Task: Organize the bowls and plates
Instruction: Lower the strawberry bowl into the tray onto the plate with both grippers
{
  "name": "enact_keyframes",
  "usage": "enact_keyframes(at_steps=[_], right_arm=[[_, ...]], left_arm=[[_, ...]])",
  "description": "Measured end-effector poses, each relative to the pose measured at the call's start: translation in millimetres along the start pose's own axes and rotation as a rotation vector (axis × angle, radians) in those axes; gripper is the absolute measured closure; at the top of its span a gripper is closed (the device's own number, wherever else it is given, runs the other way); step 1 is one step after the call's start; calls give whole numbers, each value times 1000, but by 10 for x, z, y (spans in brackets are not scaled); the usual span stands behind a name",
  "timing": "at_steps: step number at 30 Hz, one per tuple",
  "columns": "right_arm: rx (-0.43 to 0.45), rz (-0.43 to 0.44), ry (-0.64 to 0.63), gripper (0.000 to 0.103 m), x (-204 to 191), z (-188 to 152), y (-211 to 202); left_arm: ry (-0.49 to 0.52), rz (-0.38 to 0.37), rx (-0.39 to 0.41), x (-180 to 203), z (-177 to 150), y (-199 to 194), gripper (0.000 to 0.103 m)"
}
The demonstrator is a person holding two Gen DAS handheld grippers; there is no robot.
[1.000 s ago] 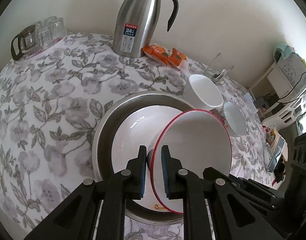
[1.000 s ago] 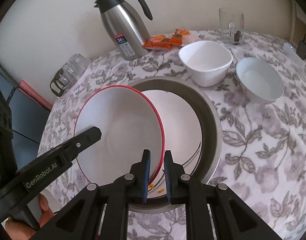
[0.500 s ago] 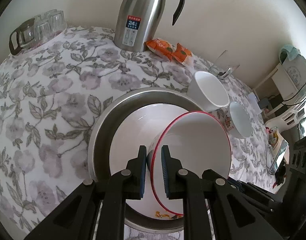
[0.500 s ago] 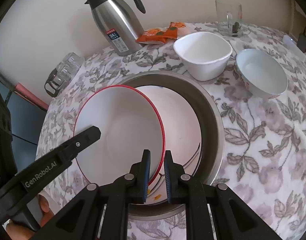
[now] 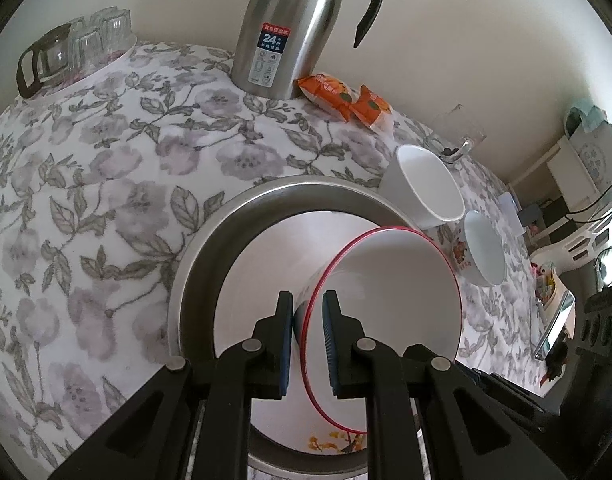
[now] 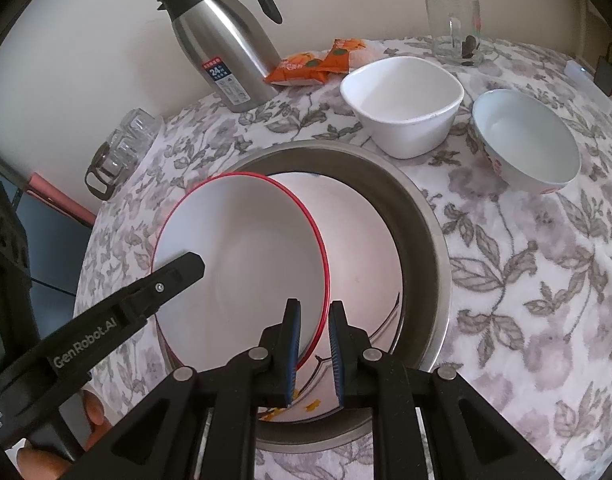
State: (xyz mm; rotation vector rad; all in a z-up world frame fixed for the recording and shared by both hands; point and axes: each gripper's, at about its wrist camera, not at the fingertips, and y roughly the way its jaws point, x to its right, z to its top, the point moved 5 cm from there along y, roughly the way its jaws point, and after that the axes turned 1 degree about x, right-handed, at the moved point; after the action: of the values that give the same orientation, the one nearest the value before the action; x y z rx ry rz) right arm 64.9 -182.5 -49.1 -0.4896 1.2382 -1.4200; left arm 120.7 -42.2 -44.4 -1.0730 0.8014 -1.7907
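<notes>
Red-rimmed bowl (image 6: 242, 264), pinched at opposite rim edges by both the left gripper (image 5: 307, 344) and right gripper (image 6: 313, 350) above the steel basin (image 6: 421, 232), could slip from the fingers and crack the plate (image 6: 365, 248) lying inside.

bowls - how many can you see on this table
4: the red-rimmed bowl held by both grippers over the steel basin, a patterned bowl under it inside the basin, the squarish white bowl and the small round bowl beyond. More may hide underneath.

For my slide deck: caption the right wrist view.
Both tongs grip a red-rimmed bowl over a steel basin holding a plate.
</notes>
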Motion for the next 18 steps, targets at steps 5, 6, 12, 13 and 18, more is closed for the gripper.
enact_keyframes(at_steps=[5, 6, 12, 13, 18], right_arm=[[1, 6, 7, 87, 5, 17, 14], [1, 8, 8, 87, 5, 19, 17], [1, 33, 35, 86, 26, 30, 17], [1, 36, 39, 86, 29, 32, 18], [3, 42, 43, 85, 34, 43, 21]], left_arm=[[-9, -6, 1, -10, 16, 10, 88], [-11, -7, 0, -14, 16, 11, 88], [-39, -26, -8, -49, 30, 35, 88], [-46, -32, -9, -55, 33, 38, 88], [-68, -42, -14, -73, 46, 59, 88]])
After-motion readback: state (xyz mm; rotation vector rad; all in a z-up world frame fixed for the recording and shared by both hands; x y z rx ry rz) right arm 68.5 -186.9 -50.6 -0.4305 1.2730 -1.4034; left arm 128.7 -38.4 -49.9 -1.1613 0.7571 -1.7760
